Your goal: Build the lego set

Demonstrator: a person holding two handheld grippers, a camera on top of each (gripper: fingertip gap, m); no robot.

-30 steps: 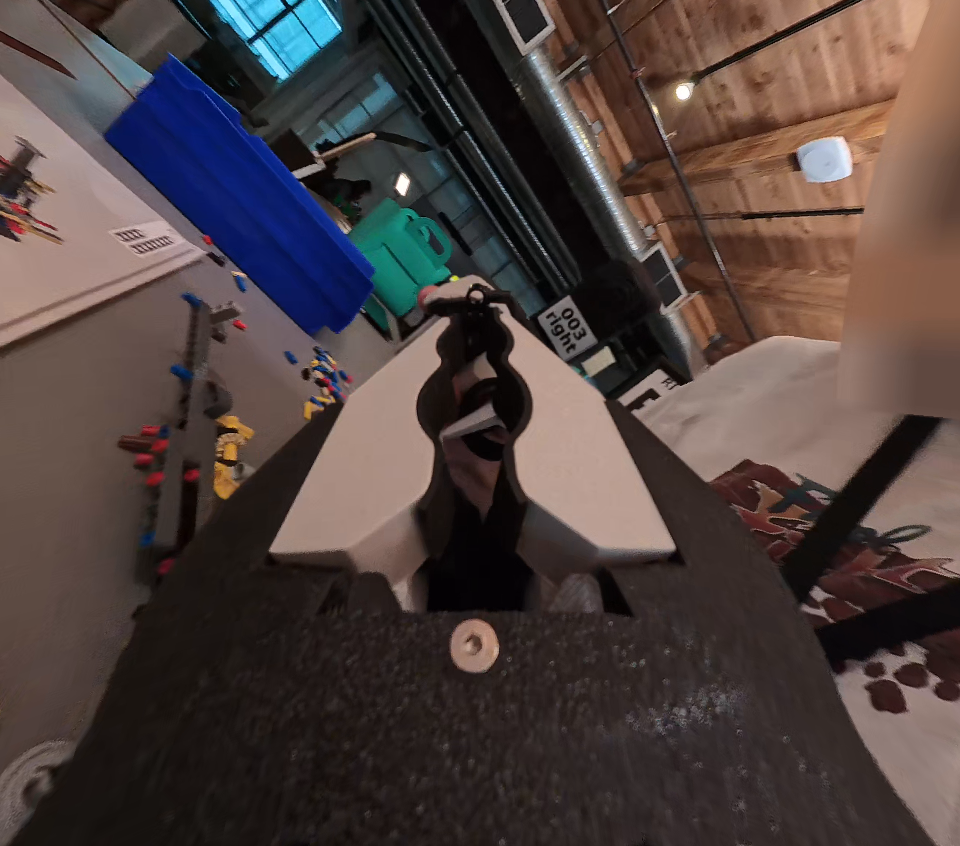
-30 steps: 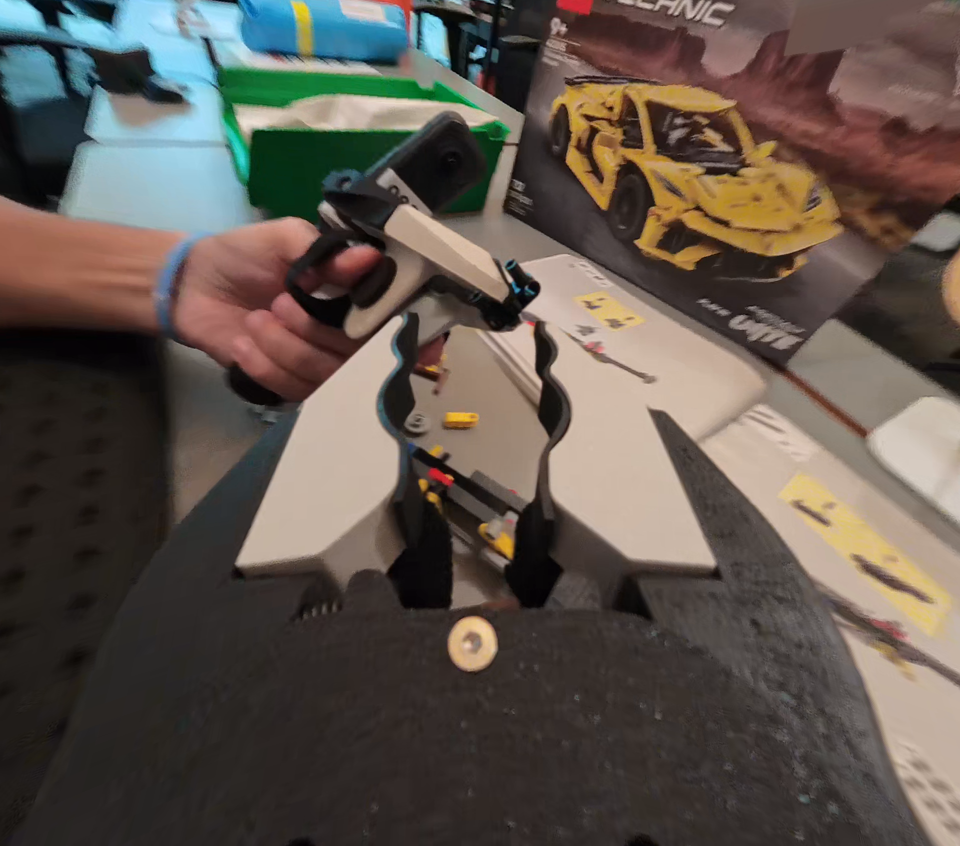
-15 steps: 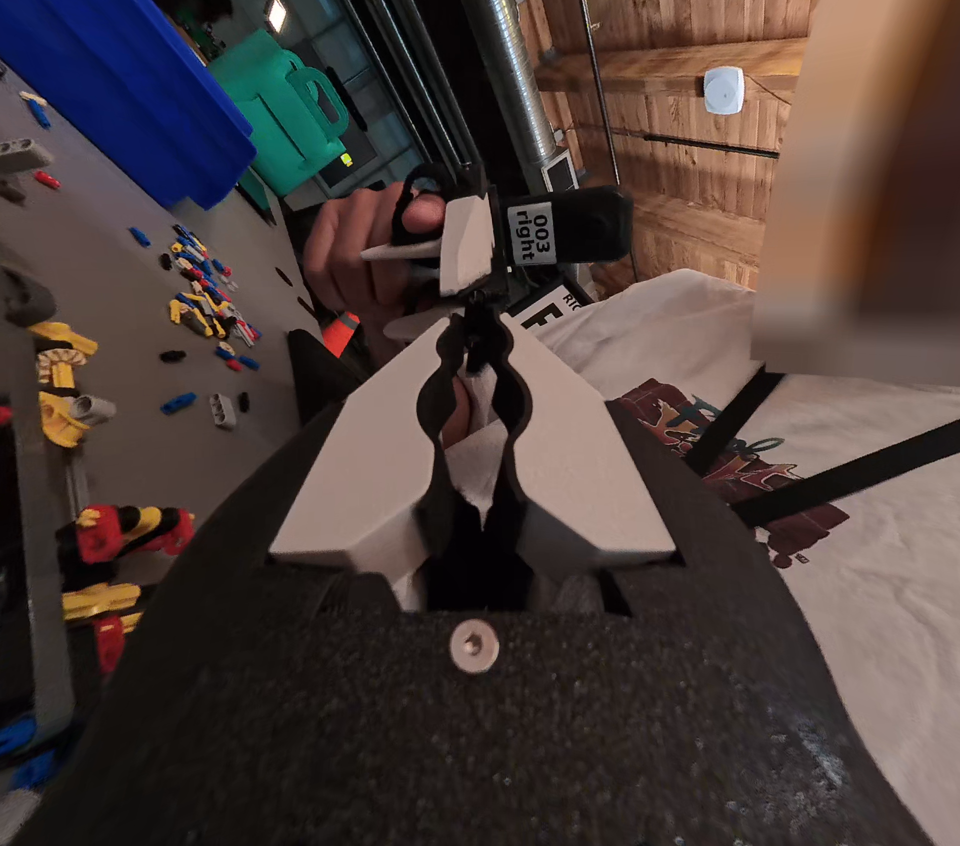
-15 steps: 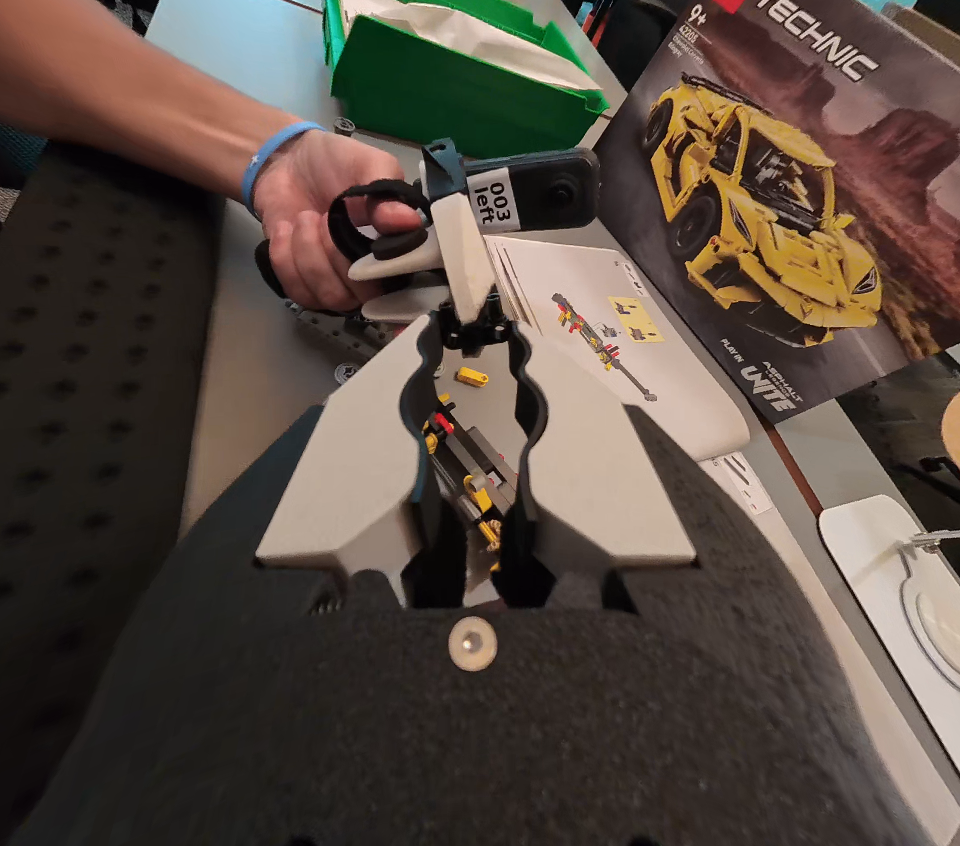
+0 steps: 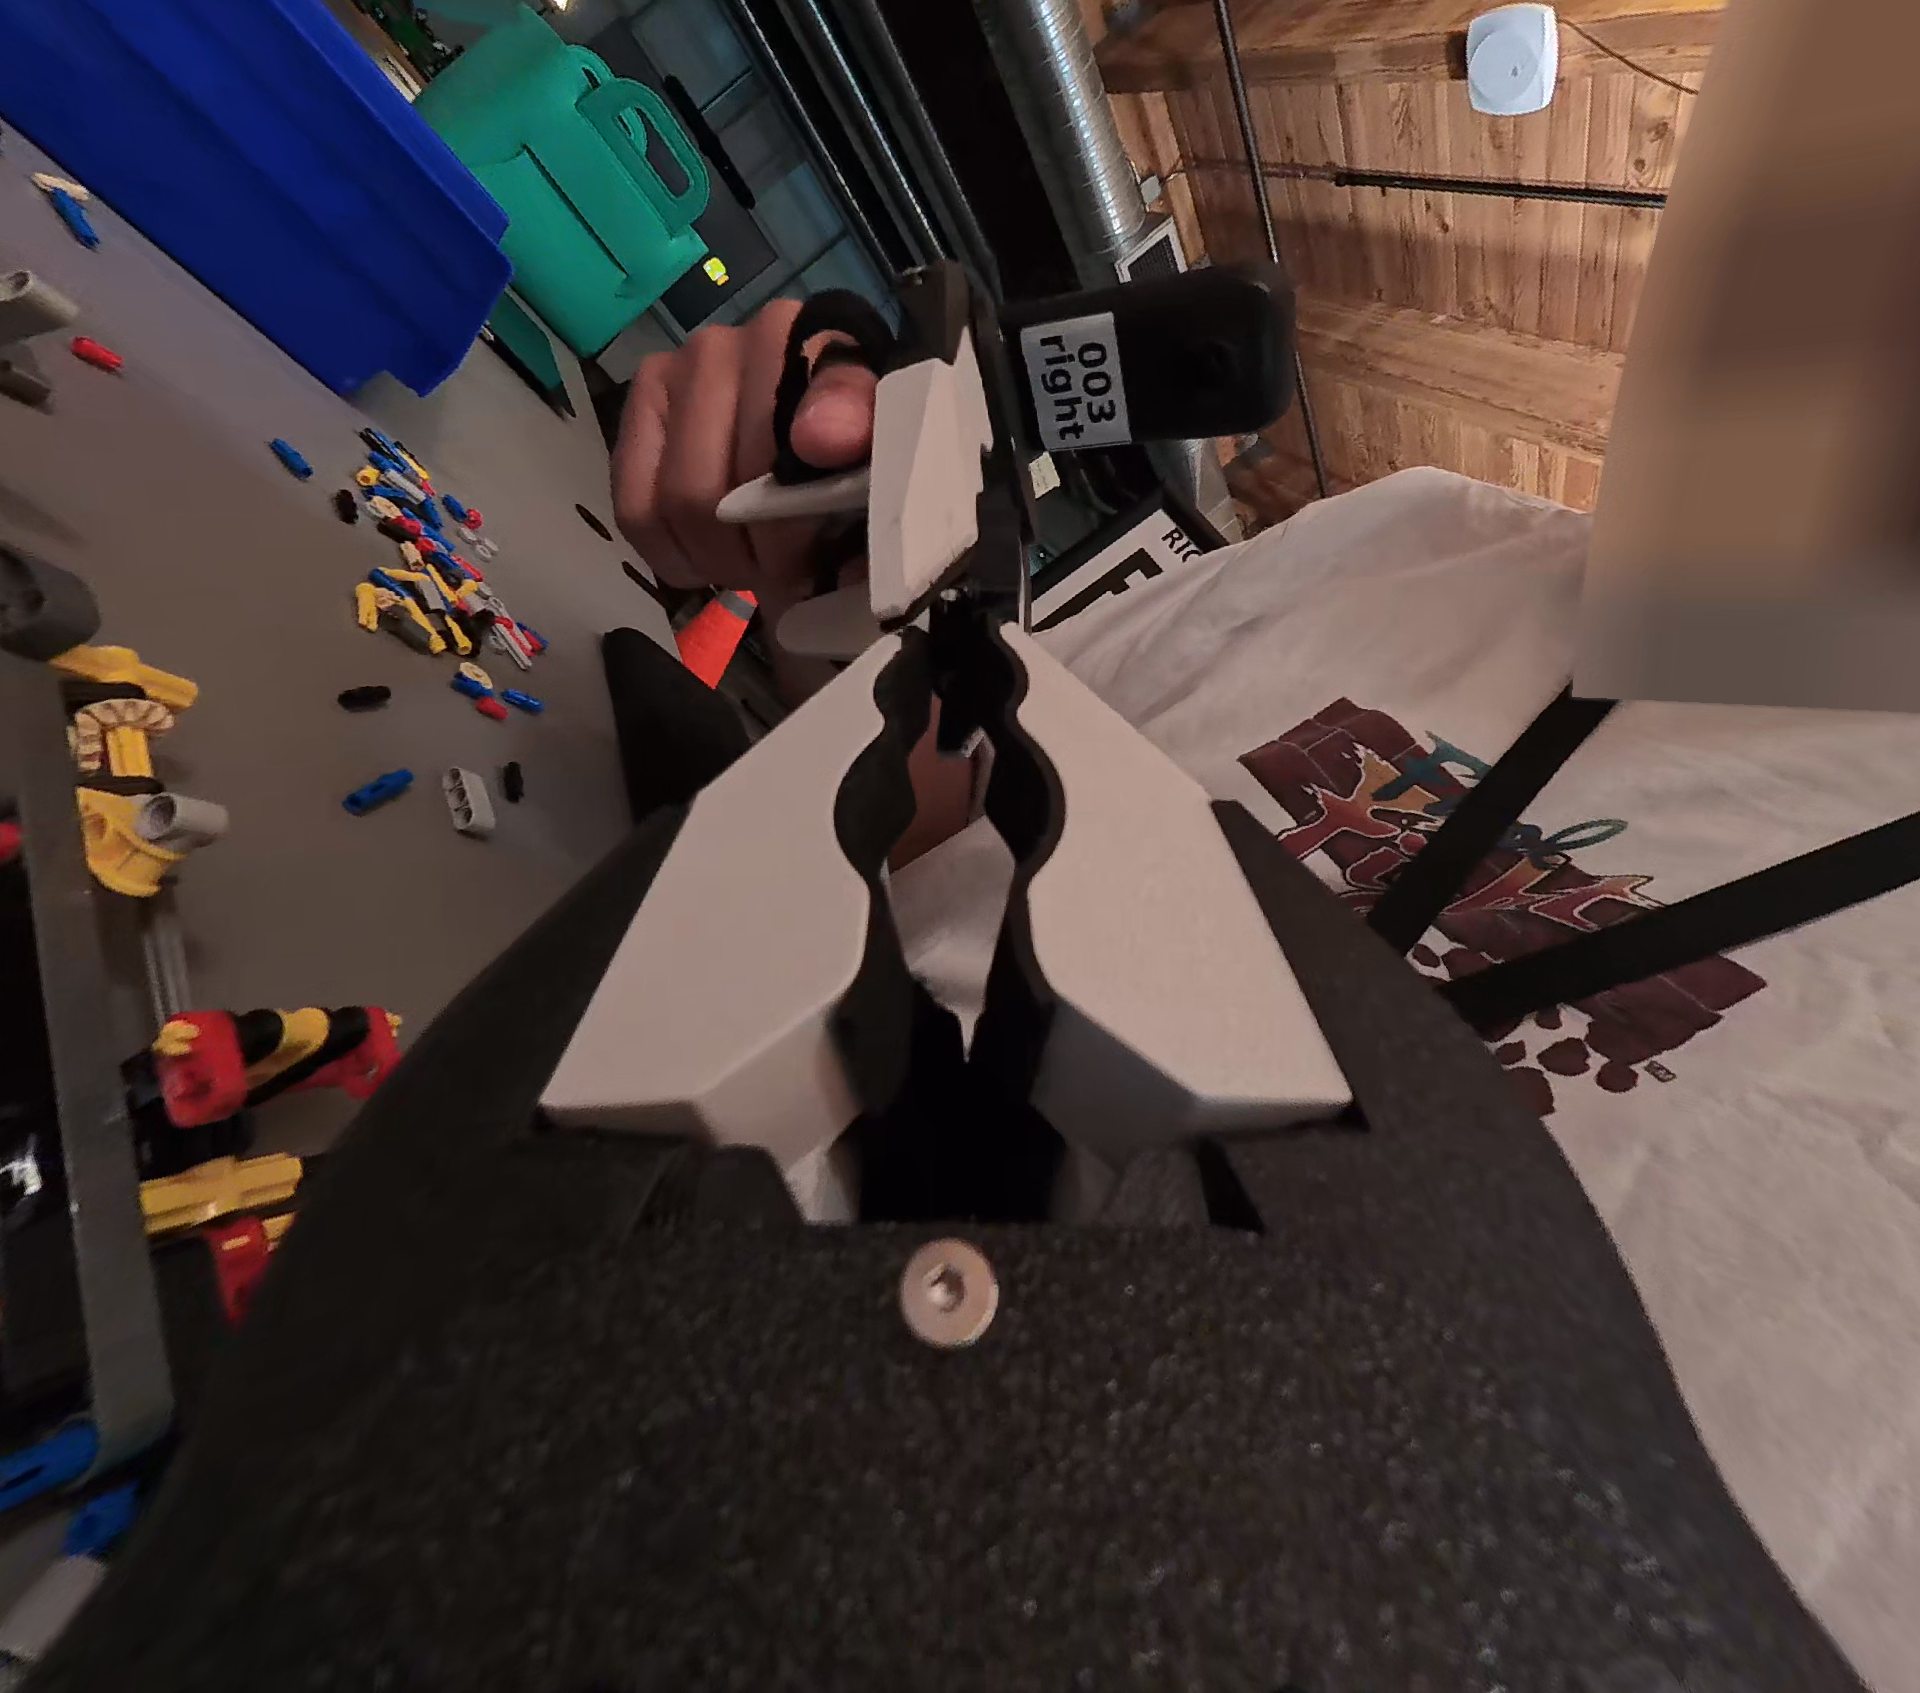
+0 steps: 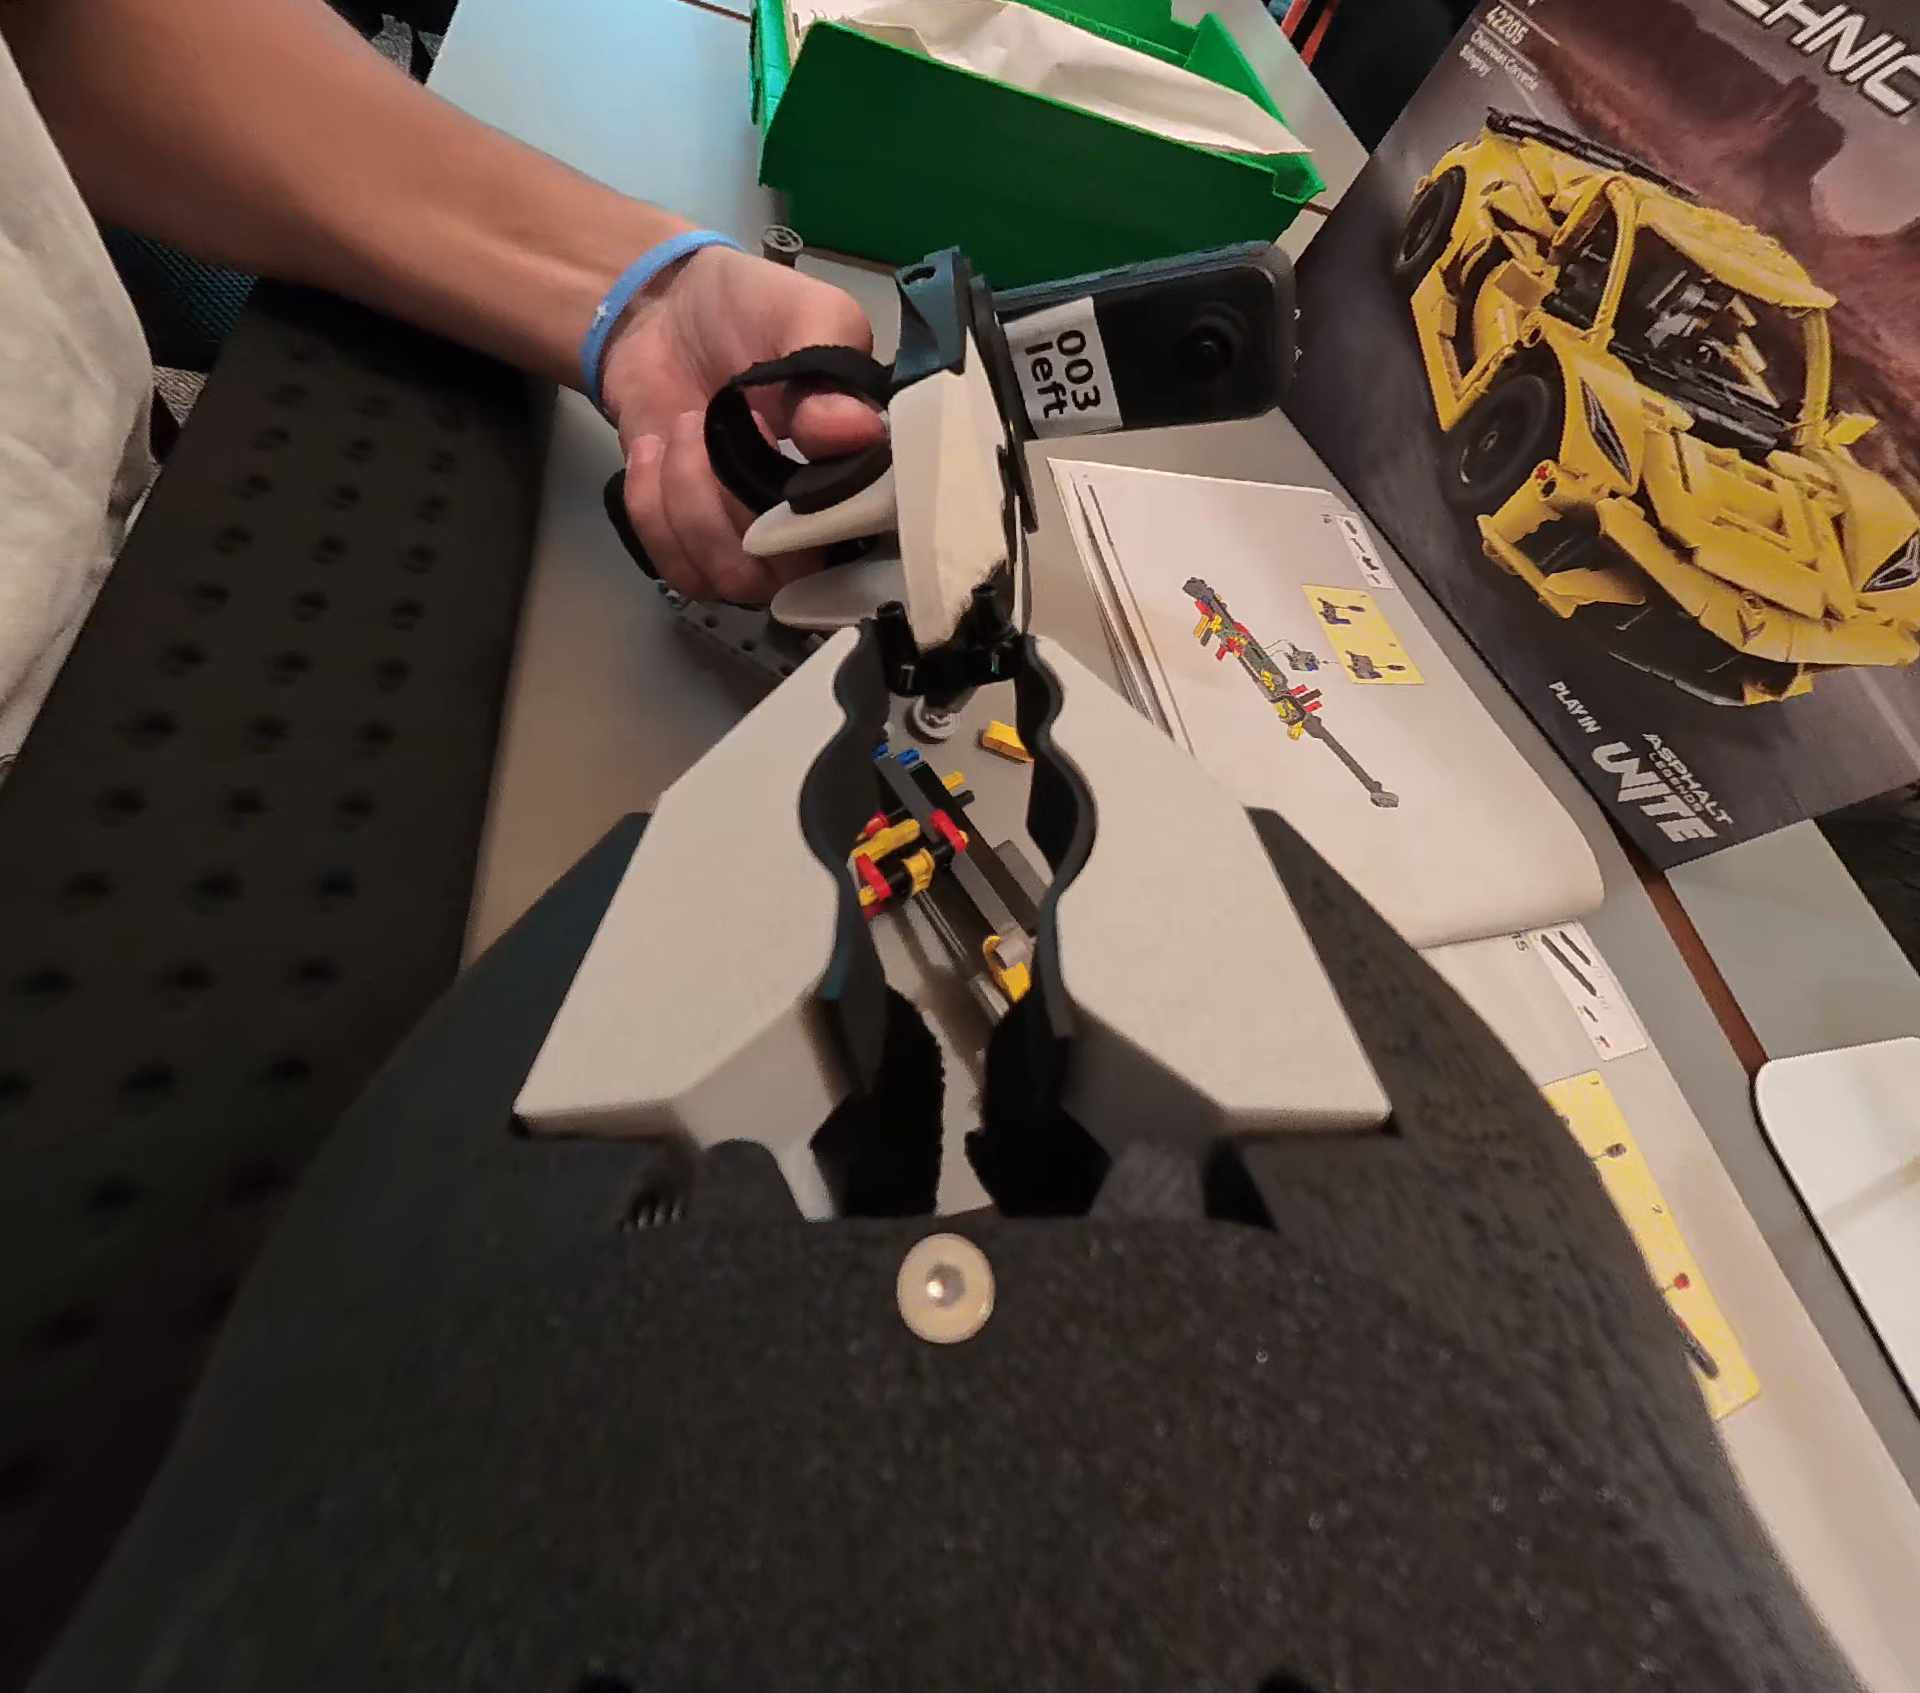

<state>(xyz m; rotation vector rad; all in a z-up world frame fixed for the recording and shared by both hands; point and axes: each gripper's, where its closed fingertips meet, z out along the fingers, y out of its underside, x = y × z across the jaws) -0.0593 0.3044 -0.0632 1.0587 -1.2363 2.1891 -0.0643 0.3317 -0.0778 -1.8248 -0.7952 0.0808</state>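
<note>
**Black connector held between two grippers, above the bench**

**Grippers (2).** The left gripper (image 5: 961, 661) is closed to a narrow gap on one small black connector (image 6: 940, 667), pinched at its tips. The right gripper (image 6: 951, 656) stands partly open, one finger on each side of the same connector. Whether its fingers are pressing the connector cannot be told.

**Change.** One second ago the left gripper was pointed up at the ceiling and the right gripper was spread wider. The two have since swung tip to tip and the right gripper has narrowed to about the connector's width. Judged from this, the connector is being passed over or re-gripped, in the air, before fitting; it is not yet joined to the model.

**Hands (2).** The left hand (image 6: 727, 438) wears one blue wristband (image 6: 644, 293). The right hand (image 5: 707, 448) is bare.

**Under the tips.**
- One long grey model (image 6: 935, 843) with red and yellow parts lies on the bench (image 6: 540, 708).
- One loose yellow piece (image 6: 1006, 739) lies near the model's far end.

**Farther out.**
- One open instruction booklet (image 6: 1299, 656) lies just beside the model.
- One set box (image 6: 1662, 293) showing a yellow car stands upright behind the booklet.
- One green bin (image 6: 987, 168) holds paper.
- One blue bin (image 5: 208, 85) sits on the bench.
- One heap of small loose pieces (image 5: 436, 563) holds too many to count.
</note>
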